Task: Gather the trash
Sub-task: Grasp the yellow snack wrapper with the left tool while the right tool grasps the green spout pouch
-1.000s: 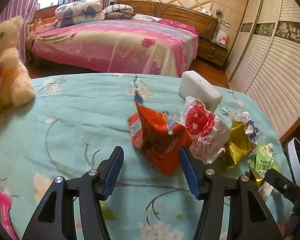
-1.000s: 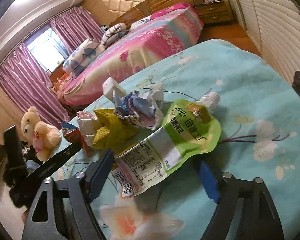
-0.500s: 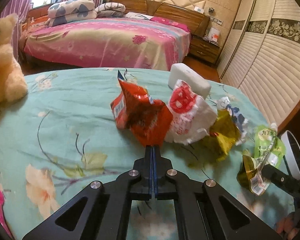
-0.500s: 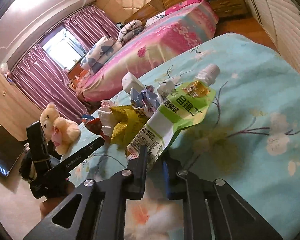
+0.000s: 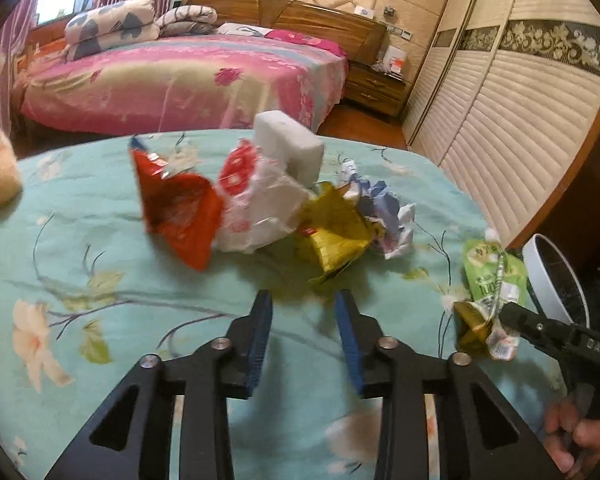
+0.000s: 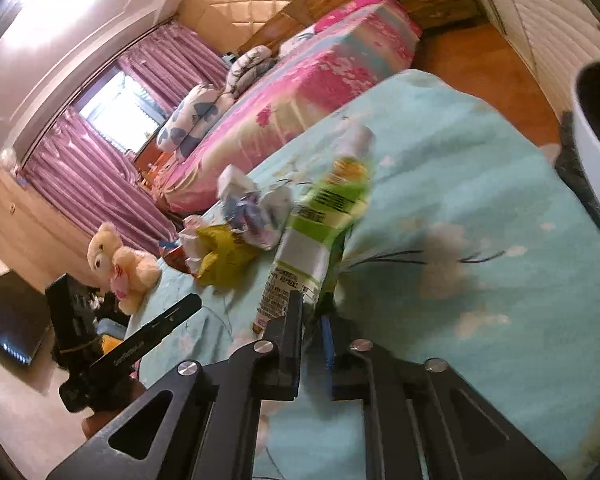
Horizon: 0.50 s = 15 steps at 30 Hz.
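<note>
Trash lies in a row on the turquoise flowered cloth (image 5: 100, 280): an orange snack bag (image 5: 176, 212), a white-and-red wrapper (image 5: 256, 208), a yellow wrapper (image 5: 332, 236) and a crumpled blue-white paper (image 5: 384, 208). My left gripper (image 5: 304, 300) is open and empty, just short of the yellow wrapper. My right gripper (image 6: 310, 312) is shut on a green drink pouch (image 6: 324, 216) and holds it lifted off the cloth; the pouch (image 5: 488, 280) also shows at the right of the left wrist view.
A white foam block (image 5: 288, 144) sits behind the wrappers. A white bin (image 5: 556, 276) stands at the table's right edge, also in the right wrist view (image 6: 596, 120). A teddy bear (image 6: 120, 260) sits at the far left. A pink bed (image 5: 172, 80) lies beyond.
My left gripper shut, then opened again, and shifted right from the orange bag to the yellow wrapper. My right gripper closed on the green pouch and lifted it.
</note>
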Motion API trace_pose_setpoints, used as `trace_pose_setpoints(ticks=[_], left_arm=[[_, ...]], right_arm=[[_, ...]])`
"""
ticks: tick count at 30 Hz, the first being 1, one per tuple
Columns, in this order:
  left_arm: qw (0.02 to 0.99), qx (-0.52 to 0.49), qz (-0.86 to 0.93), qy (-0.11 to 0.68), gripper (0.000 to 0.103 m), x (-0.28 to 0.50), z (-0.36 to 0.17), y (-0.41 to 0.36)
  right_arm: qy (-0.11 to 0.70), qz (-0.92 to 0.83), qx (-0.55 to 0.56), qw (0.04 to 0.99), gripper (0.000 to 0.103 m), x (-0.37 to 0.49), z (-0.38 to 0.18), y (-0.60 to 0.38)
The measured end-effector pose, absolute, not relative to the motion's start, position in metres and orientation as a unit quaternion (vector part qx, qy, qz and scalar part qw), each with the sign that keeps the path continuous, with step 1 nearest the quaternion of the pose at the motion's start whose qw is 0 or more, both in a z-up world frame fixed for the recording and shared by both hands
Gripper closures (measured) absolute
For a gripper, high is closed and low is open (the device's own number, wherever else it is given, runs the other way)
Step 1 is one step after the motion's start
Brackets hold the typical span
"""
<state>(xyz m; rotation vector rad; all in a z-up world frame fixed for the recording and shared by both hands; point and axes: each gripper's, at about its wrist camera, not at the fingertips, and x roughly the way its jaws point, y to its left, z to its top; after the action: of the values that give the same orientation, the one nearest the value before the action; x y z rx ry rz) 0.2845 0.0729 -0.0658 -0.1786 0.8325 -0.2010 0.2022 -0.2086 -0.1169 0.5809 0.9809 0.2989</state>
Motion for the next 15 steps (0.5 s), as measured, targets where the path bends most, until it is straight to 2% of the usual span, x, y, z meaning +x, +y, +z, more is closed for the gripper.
trace_pose_setpoints(ticks=[1,3,4,5,7,10,12,13,14,15], left_arm=[[0.907,-0.083,-0.09,0.404,0.063,0.287,-0.067,0.069],[0.904,-0.087,-0.086,0.409,0.062,0.295,-0.069,0.064],[0.903,-0.09,-0.088,0.411,0.062,0.297,-0.07,0.062],[0.903,-0.09,-0.089,0.411,0.062,0.299,-0.071,0.059],[0.903,-0.085,-0.088,0.411,0.064,0.302,-0.072,0.049],[0.901,-0.079,-0.095,0.415,0.093,0.306,-0.076,0.041],[0.901,-0.077,-0.101,0.416,0.098,0.307,-0.077,0.037],[0.902,-0.074,-0.101,0.413,0.099,0.306,-0.075,0.035],[0.904,-0.071,-0.102,0.41,0.1,0.304,-0.074,0.035],[0.905,-0.072,-0.105,0.407,0.1,0.301,-0.073,0.034]], right_arm=[[0.462,0.137,0.272,0.833,0.082,0.202,-0.117,-0.209],[0.461,0.13,0.273,0.834,0.063,0.202,-0.117,-0.212],[0.458,0.126,0.273,0.837,0.047,0.201,-0.117,-0.213],[0.454,0.12,0.272,0.84,0.041,0.2,-0.116,-0.214],[0.452,0.114,0.282,0.838,0.041,0.202,-0.119,-0.214],[0.453,0.108,0.301,0.832,0.041,0.207,-0.127,-0.219],[0.451,0.098,0.307,0.833,0.045,0.21,-0.132,-0.221],[0.448,0.096,0.309,0.833,0.053,0.21,-0.133,-0.224],[0.448,0.098,0.313,0.831,0.069,0.212,-0.134,-0.226],[0.445,0.106,0.321,0.829,0.075,0.211,-0.134,-0.227]])
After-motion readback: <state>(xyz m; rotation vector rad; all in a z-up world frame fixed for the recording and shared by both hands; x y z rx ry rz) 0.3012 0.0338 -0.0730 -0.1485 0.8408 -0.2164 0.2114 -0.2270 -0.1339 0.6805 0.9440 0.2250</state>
